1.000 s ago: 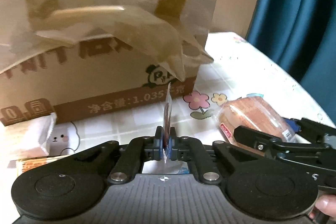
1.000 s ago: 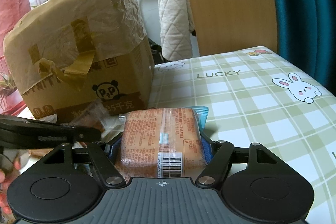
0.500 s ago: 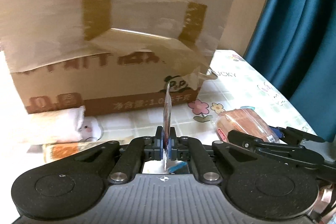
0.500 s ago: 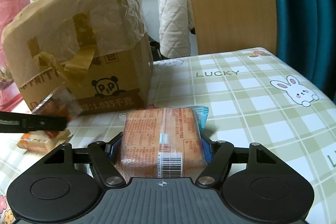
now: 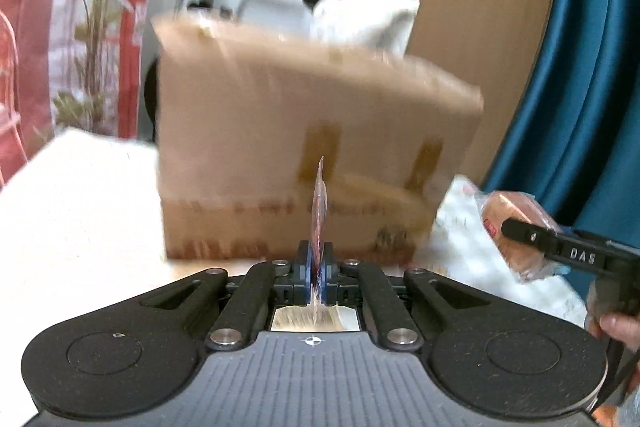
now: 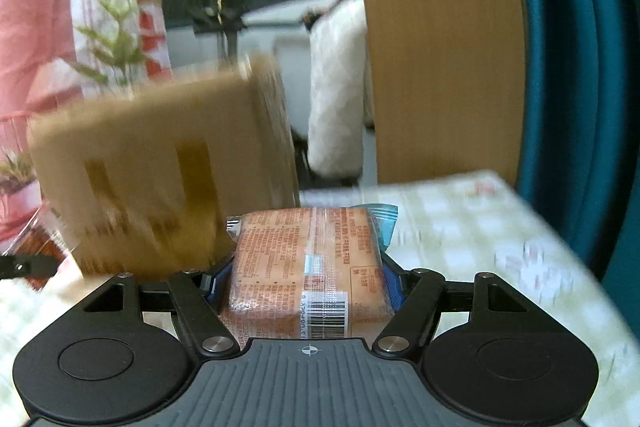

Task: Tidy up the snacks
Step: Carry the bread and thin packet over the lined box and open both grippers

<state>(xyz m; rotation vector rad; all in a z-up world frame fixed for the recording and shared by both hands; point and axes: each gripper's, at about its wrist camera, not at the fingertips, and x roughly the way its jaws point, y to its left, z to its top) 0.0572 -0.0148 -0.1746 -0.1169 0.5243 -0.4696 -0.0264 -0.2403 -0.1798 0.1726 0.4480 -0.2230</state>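
My left gripper (image 5: 317, 263) is shut on the edge of a thin flat snack packet (image 5: 319, 211), which stands upright between the blue pads, lifted above the table. My right gripper (image 6: 308, 275) is shut on a thick orange bread pack (image 6: 306, 263) with a barcode and a blue sealed end. In the left wrist view that bread pack (image 5: 516, 223) shows at the right, held in the other gripper by a hand (image 5: 616, 327). A taped brown cardboard box (image 5: 304, 163) stands ahead of both grippers, blurred; in the right wrist view the box (image 6: 160, 167) is left of the bread pack.
The table (image 6: 472, 227) has a green checked cloth. A wooden panel (image 6: 436, 39), a blue curtain (image 6: 580, 67) and a white quilted garment (image 6: 340, 87) stand behind it. A plant (image 5: 100, 27) and a red patterned fabric are at the left.
Both grippers have risen with their packs, the left one more and back from the box, which now looks smaller and lower. The loose snacks on the table have dropped out of view.
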